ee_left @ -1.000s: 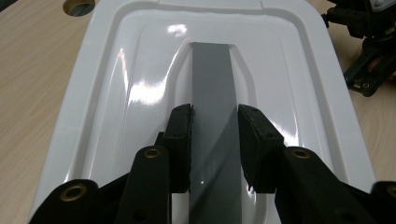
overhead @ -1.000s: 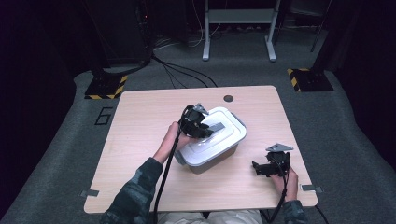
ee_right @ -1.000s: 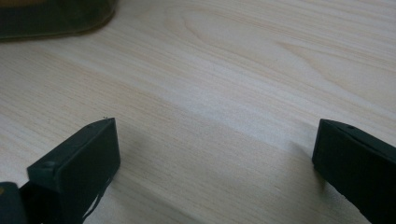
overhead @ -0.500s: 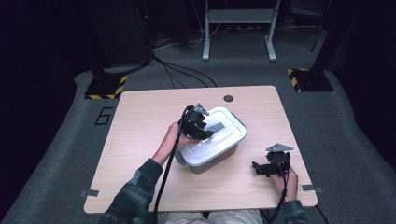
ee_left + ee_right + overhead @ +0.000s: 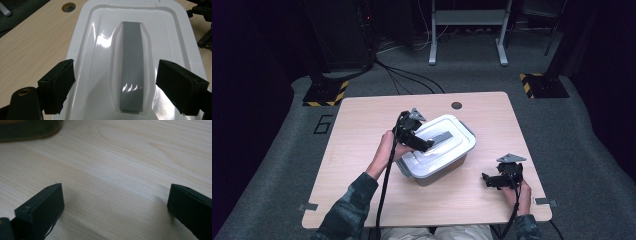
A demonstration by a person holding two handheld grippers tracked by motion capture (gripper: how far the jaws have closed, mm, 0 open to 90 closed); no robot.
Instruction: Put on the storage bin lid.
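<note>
While left tool (image 5: 113, 90) spreads — lid (image 5: 100, 62) free.

High view overhead; gripper views close; share table (image 5: 362, 150).

Lid (image 5: 130, 50) near end cut off at frame bottom; dark container (image 5: 27, 128) clipped at top-left corner.

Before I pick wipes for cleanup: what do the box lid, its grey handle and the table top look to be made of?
Lid: likely glossy white moulded plastic, with sharp light reflections and rounded pressed ridges.
Grey handle: probably smooth plastic too, a duller satin grey with small highlights near its end.
Table top: pale wood grain, matte; whether solid wood or a printed laminate cannot be told.
</note>
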